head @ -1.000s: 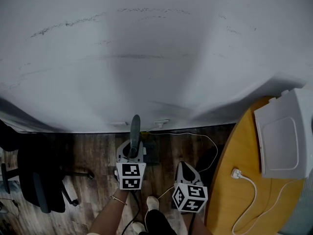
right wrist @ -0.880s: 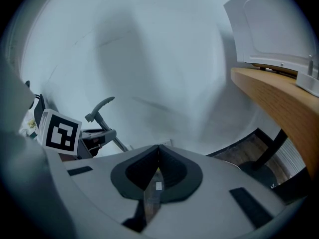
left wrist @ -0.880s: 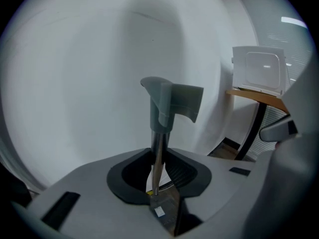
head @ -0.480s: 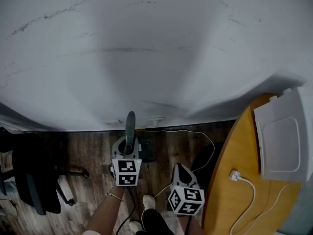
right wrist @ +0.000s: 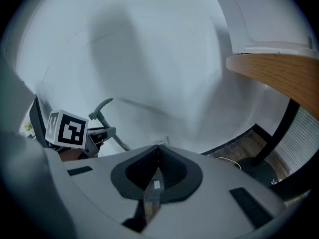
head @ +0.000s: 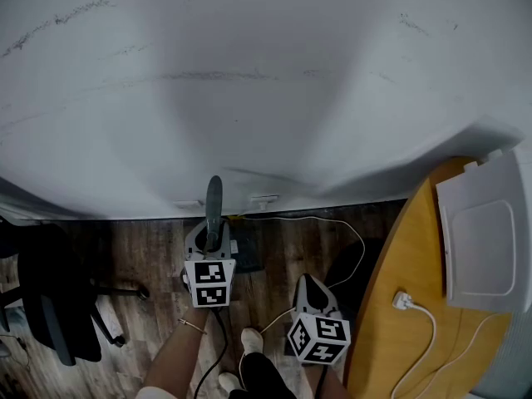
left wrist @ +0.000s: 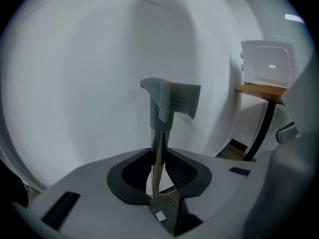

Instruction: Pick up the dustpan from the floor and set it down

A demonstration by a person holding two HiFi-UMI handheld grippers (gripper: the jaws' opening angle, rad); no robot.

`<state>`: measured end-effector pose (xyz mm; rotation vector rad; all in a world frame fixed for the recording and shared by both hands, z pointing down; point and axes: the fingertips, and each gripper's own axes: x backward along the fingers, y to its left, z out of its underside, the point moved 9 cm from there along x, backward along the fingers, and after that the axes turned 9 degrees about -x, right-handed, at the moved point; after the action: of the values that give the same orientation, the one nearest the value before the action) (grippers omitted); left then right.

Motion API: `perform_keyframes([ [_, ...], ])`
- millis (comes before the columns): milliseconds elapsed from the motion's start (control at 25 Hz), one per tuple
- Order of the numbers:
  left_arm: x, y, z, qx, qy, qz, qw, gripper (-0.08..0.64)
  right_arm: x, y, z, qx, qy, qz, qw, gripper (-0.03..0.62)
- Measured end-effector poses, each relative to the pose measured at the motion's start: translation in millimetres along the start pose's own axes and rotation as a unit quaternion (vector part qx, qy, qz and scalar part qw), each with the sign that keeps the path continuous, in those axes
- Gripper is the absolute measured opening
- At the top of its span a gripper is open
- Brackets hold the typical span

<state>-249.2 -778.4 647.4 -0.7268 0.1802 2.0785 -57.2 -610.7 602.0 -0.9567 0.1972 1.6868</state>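
Note:
The dustpan has a long grey handle (head: pixel 214 206) that stands nearly upright, and its dark pan (head: pixel 244 254) sits low by the wall on the wood floor. My left gripper (head: pixel 211 244) is shut on the handle's metal shaft (left wrist: pixel 158 151), below the grey grip end (left wrist: pixel 168 99). In the left gripper view the shaft passes straight between the pads. My right gripper (head: pixel 312 293) hangs to the right and nearer the person, apart from the dustpan. Its jaws meet at the tips (right wrist: pixel 158 149) with nothing between them. The right gripper view shows the left gripper's marker cube (right wrist: pixel 67 129) and the handle (right wrist: pixel 101 106).
A white wall fills the far side, with a socket (head: pixel 266 199) at its foot and a white cable (head: pixel 342 229) on the floor. A round wooden table (head: pixel 397 264) at the right bears a white box (head: pixel 482 239) and a plug (head: pixel 403 299). A black office chair (head: pixel 50 302) stands at the left.
The left gripper, still shut on the dustpan handle, has drifted a little left and lower. The right gripper has barely shifted.

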Motion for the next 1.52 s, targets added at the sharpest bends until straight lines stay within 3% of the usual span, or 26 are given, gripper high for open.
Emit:
perform_keyframes([
  [400, -11.9, 3.0, -3.3, -0.003, -0.02, 0.01, 0.9998, 0.097, -3.9, 1.2, 0.7, -0.003, -0.001, -0.001, 1.0, 0.032],
  [600, -14.5, 2.6, -3.2, 0.013, -0.03, 0.014, 0.9994, 0.1, -3.9, 0.8, 0.4, -0.009, -0.006, 0.001, 1.0, 0.032],
  [920, -16.7, 4.7, 2.8, 0.014, -0.02, 0.03, 0.9992, 0.138, 0.2, 2.0, 1.1, -0.015, -0.007, 0.001, 1.0, 0.032],
  [1520, 33.7, 4.7, -1.6, 0.059, -0.017, 0.013, 0.998, 0.147, 16.2, 12.7, -17.1, -0.017, -0.021, -0.007, 1.0, 0.032],
])
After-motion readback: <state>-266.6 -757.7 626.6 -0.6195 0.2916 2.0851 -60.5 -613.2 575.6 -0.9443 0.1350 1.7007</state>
